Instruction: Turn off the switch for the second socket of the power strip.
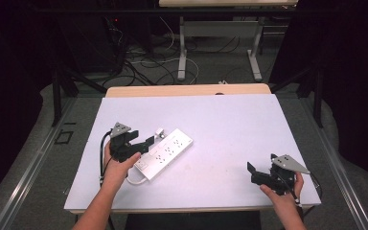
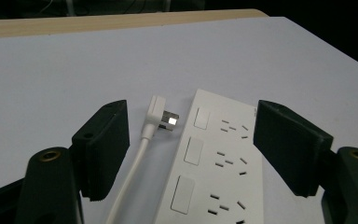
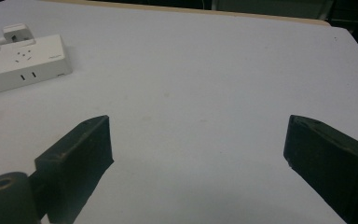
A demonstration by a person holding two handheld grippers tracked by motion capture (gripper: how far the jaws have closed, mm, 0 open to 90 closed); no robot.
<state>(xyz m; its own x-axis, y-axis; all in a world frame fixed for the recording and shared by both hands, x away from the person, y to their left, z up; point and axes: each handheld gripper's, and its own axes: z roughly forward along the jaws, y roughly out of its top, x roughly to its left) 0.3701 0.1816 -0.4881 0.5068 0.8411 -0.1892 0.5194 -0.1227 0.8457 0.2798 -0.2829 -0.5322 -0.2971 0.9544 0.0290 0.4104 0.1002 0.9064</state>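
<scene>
A white power strip point(image 1: 165, 153) lies at an angle on the left half of the white table top point(image 1: 230, 124). Its white plug point(image 1: 159, 132) rests flat beside its far end, and the cord point(image 1: 133, 179) loops out at the near end. My left gripper point(image 1: 146, 143) hovers over the strip's near part, open. In the left gripper view the jaws point(image 2: 191, 112) stand wide, with the strip point(image 2: 214, 163) and the plug point(image 2: 161, 116) lying between and beyond them, untouched. My right gripper point(image 1: 252, 174) sits near the front right edge, open point(image 3: 198, 123) over bare surface, with the strip point(image 3: 23, 63) far off.
The white sheet covers a wooden table whose back edge point(image 1: 187, 90) shows. Behind it stand another table's legs point(image 1: 182, 57) and loose cables point(image 1: 139, 64) on the floor. Dark curtains close in both sides.
</scene>
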